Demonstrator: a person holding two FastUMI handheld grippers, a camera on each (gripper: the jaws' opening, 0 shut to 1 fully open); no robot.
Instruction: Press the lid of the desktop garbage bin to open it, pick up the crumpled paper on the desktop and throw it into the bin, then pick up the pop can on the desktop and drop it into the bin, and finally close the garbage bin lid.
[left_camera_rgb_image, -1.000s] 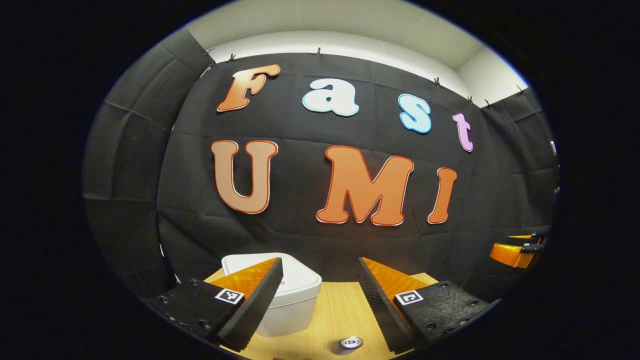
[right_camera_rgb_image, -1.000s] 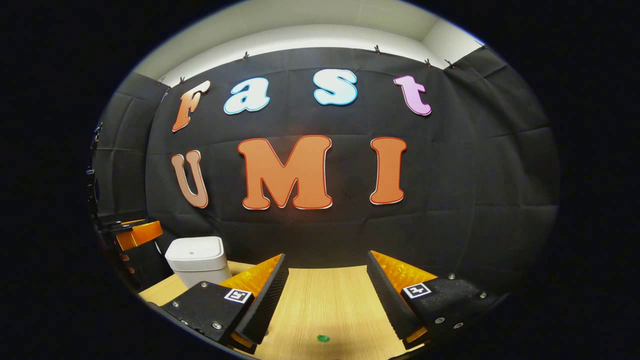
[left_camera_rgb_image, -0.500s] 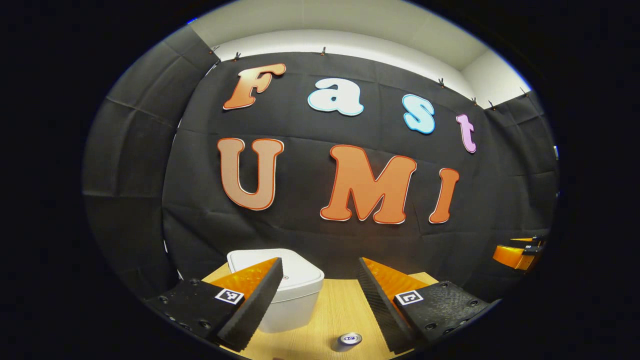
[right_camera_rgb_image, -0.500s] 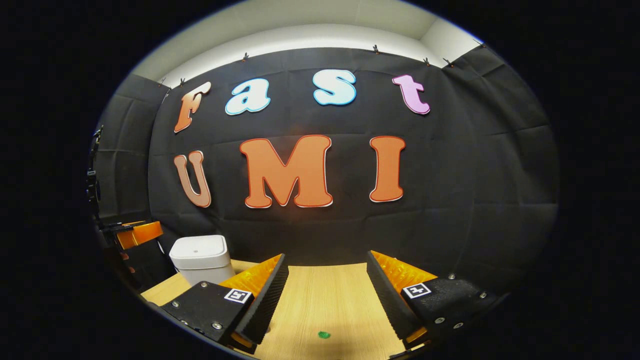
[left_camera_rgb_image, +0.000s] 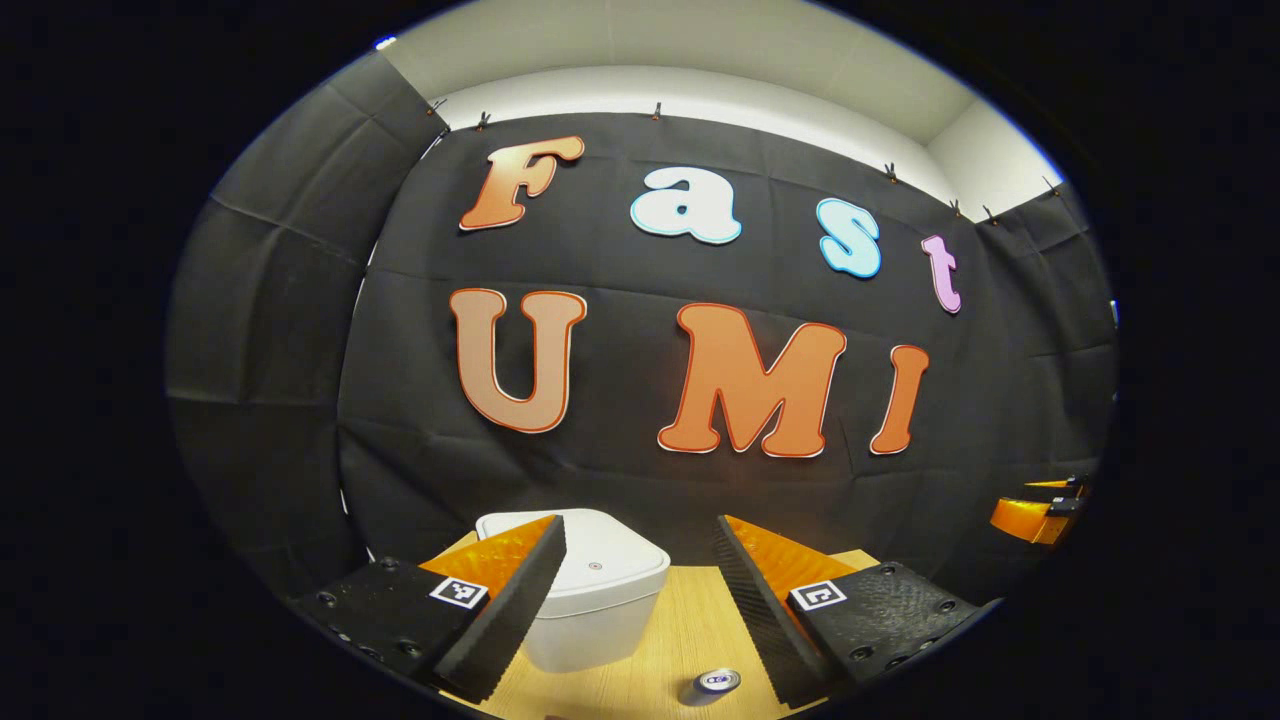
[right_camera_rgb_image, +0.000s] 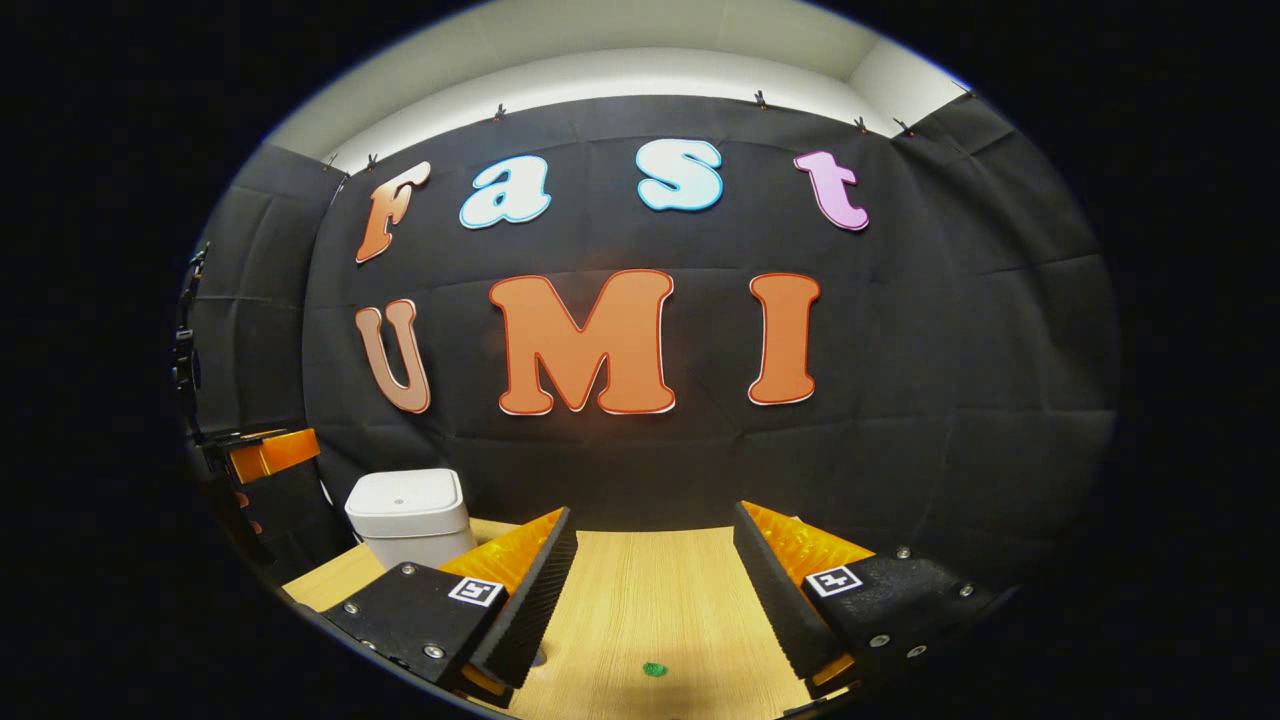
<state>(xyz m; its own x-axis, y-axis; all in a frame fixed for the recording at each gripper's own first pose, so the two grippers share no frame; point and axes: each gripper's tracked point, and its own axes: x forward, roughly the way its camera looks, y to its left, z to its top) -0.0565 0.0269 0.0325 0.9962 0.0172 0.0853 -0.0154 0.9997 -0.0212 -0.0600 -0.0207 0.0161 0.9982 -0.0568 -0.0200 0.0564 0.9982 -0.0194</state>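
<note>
In the left gripper view, the left gripper hangs above the wooden desktop with its jaws spread wide and nothing between them. The white garbage bin, lid down, stands at about eleven o'clock from the gap, partly behind the left finger. The pop can stands on the desktop at six o'clock, near the right finger. In the right gripper view, the right gripper is likewise wide and empty, the bin at ten o'clock, and a small green speck at six o'clock.
</note>
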